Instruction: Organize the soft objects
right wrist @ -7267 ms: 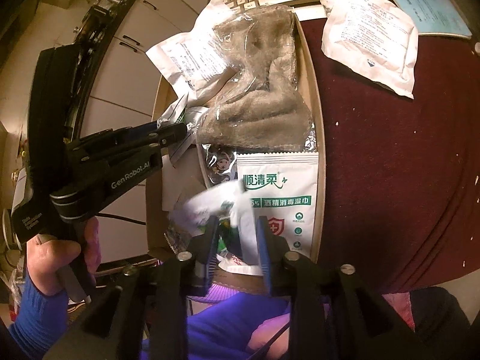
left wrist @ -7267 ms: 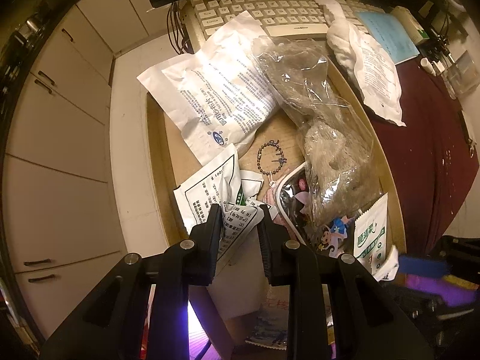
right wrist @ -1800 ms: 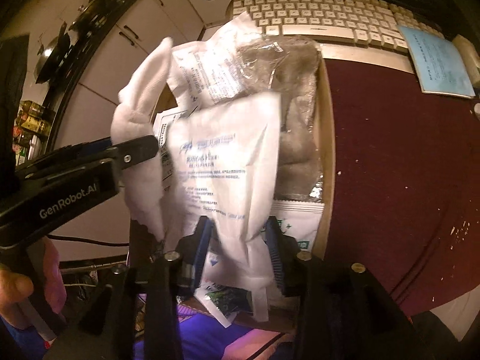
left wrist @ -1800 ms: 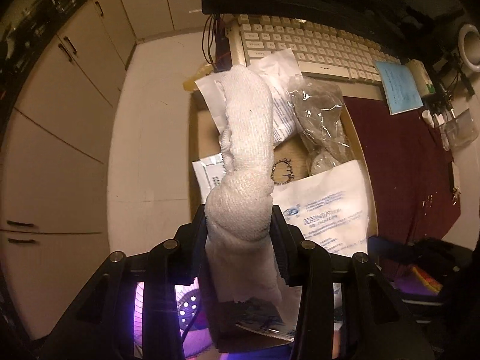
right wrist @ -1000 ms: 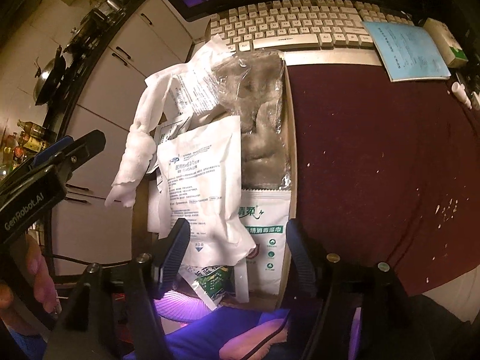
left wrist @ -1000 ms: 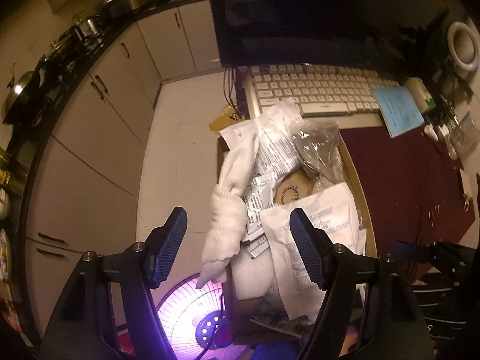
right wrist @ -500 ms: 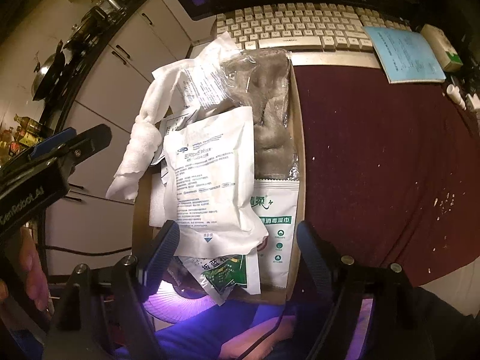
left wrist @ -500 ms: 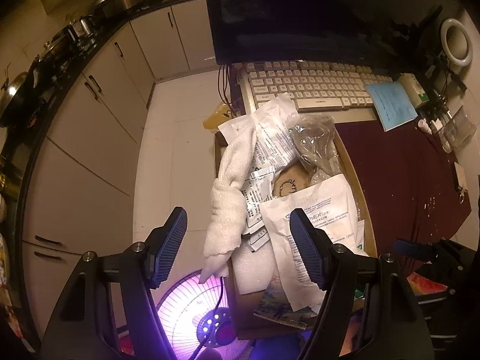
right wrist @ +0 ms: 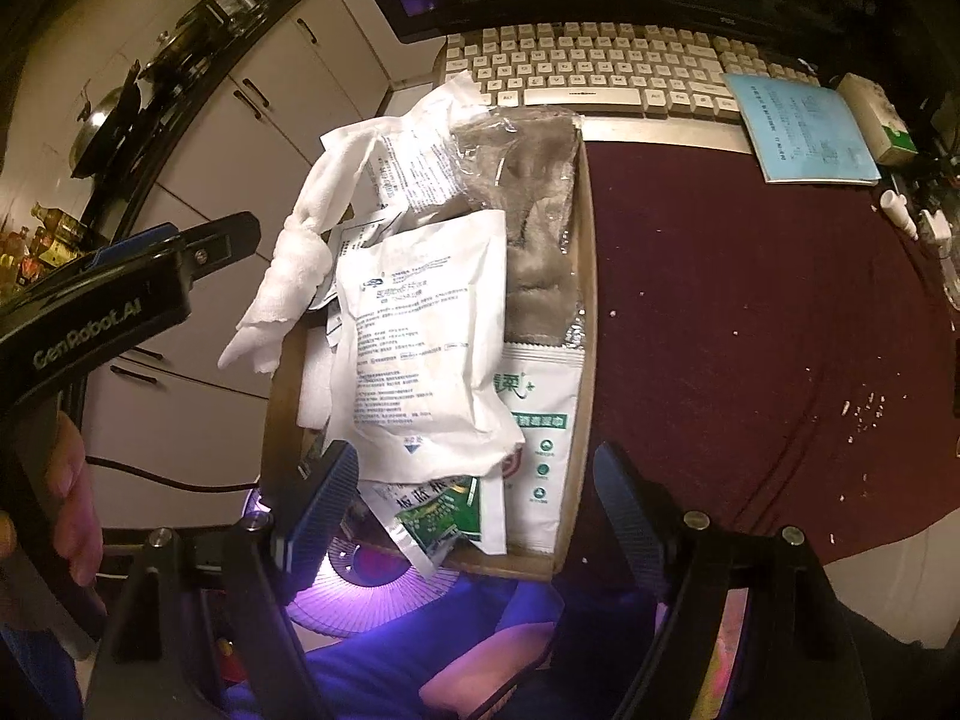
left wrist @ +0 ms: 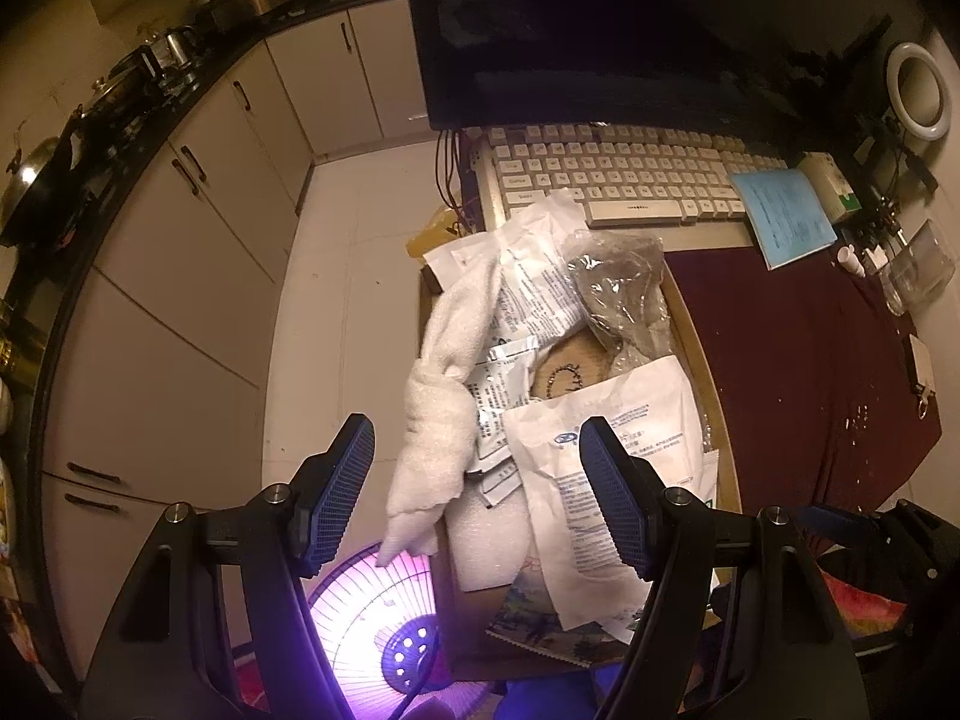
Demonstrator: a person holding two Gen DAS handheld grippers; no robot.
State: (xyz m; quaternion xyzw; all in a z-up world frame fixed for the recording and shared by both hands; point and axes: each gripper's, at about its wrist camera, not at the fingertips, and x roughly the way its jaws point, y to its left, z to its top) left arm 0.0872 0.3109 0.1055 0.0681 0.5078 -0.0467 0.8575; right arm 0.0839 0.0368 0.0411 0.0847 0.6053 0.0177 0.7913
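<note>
A cardboard box (left wrist: 699, 348) (right wrist: 585, 276) at the desk's left edge holds soft items. A knotted white towel (left wrist: 438, 408) (right wrist: 294, 264) lies over its left rim and hangs outside. A white printed pouch (left wrist: 606, 456) (right wrist: 420, 336) lies on top near the front. A grey fuzzy item in clear plastic (left wrist: 624, 282) (right wrist: 534, 216) lies along the right side. A green-print wipes pack (right wrist: 540, 420) lies under the pouch. My left gripper (left wrist: 477, 495) is open and empty above the box's near left. My right gripper (right wrist: 474, 504) is open and empty above its near end.
A white keyboard (left wrist: 618, 174) (right wrist: 600, 72) and dark monitor (left wrist: 570, 30) stand behind the box. A maroon cloth (right wrist: 750, 312) covers the desk to the right, with a blue booklet (right wrist: 804, 126). A glowing purple fan (left wrist: 384, 630) sits below the box. White cabinets (left wrist: 180, 312) are left.
Both grippers let go, the left of the towel and the right of the white pouch, which now rest on the box. Both have since pulled back and higher, open.
</note>
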